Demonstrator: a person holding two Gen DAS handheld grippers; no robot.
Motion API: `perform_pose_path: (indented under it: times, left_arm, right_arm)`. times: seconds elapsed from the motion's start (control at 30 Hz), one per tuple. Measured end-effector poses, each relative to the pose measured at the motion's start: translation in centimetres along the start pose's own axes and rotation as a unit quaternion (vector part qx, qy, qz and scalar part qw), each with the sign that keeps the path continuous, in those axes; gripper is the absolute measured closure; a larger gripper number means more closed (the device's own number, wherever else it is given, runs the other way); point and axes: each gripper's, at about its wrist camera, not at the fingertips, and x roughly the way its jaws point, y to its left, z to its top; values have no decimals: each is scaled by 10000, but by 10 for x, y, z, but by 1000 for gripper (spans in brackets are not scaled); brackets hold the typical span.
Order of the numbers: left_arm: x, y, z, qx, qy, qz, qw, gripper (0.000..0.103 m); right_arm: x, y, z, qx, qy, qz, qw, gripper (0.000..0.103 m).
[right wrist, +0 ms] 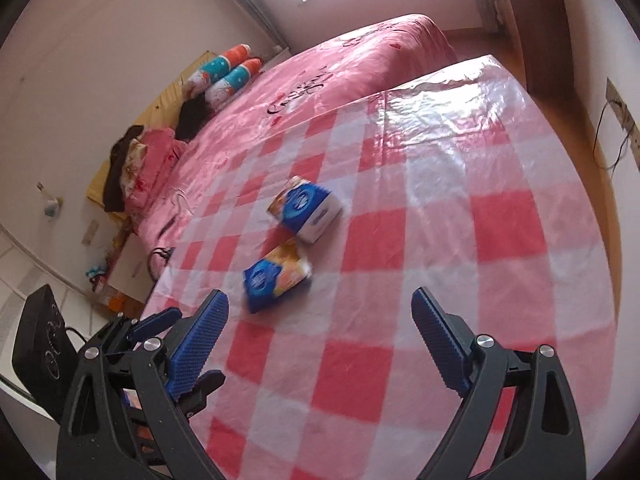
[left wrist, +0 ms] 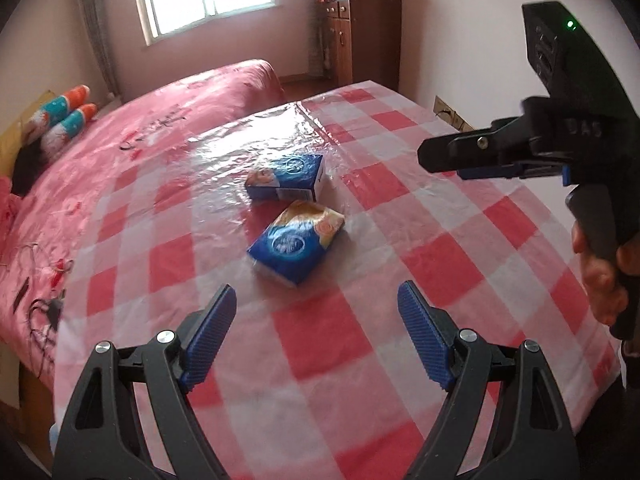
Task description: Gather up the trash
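Observation:
Two blue tissue packs lie close together mid-table on a red-and-white checked plastic cloth (left wrist: 320,340). The near pack (left wrist: 296,238) is soft and tilted; it also shows in the right wrist view (right wrist: 276,276). The far pack (left wrist: 286,178) is boxier and shows there too (right wrist: 306,208). My left gripper (left wrist: 316,336) is open and empty, hovering just short of the near pack. My right gripper (right wrist: 320,344) is open and empty, also short of the near pack. In the left wrist view the right gripper (left wrist: 440,158) is seen side-on at the right, above the table.
A bed with a pink cover (left wrist: 120,140) lies along the table's left and far side, with rolled pillows (left wrist: 64,116) at its head. A wooden cabinet (left wrist: 360,32) stands by the far wall. A wall socket with a cable (right wrist: 618,108) is right of the table.

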Motion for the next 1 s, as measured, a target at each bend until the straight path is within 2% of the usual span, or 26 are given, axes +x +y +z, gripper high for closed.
perform_pose_path:
  times: [0.1, 0.3, 0.5, 0.7, 1.0]
  left_arm:
    - [19, 12, 8, -148, 80, -99, 9998, 20]
    - [48, 28, 18, -369, 183, -335, 9986, 20]
    - [66, 32, 21, -433, 269, -491, 9975, 20]
    - [77, 34, 23, -458, 319, -547, 9969, 20]
    - [81, 33, 26, -456, 149, -468, 9978, 26]
  right_arm:
    - [15, 3, 15, -166, 87, -136, 9997, 11]
    - [54, 18, 37, -596, 302, -133, 9977, 11]
    - [84, 35, 51, -1090, 299, -216, 9934, 11]
    - [104, 32, 62, -1117, 343, -277, 9928, 11]
    - [121, 36, 65, -1284, 326, -405, 9904, 11]
